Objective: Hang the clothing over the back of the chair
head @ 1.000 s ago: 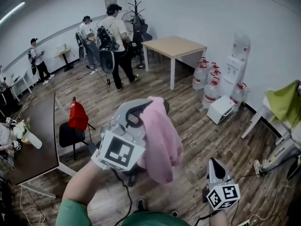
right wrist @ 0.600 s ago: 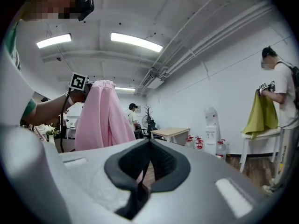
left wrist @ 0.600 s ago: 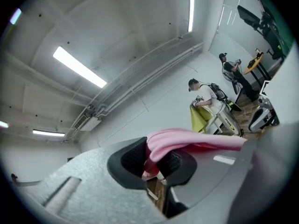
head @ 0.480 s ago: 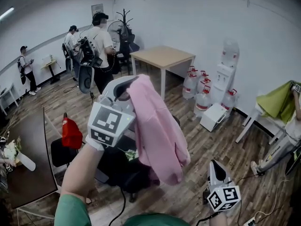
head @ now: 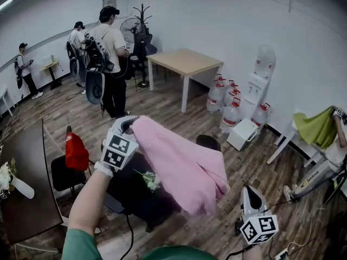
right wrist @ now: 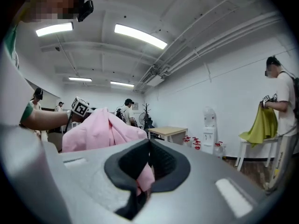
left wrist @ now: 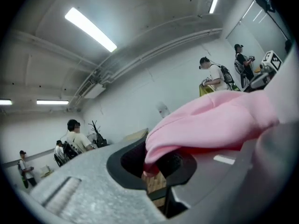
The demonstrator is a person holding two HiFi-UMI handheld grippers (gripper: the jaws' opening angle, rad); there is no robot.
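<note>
- Your left tongs (head: 129, 125) are shut tight on one end of the pink top (head: 184, 167).
- Your right tongs (right wrist: 144, 174) pinch another part of it.
- The top hangs in the air over the black chair (head: 209, 143).

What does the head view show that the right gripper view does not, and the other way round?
Only the head view: the dark chair below the pink garment, and a red bag beside it. Only the right gripper view: the ceiling lights, and the right tongs shut on a fold of the garment. Both: the pink garment, the wooden table and the water dispenser.
</note>
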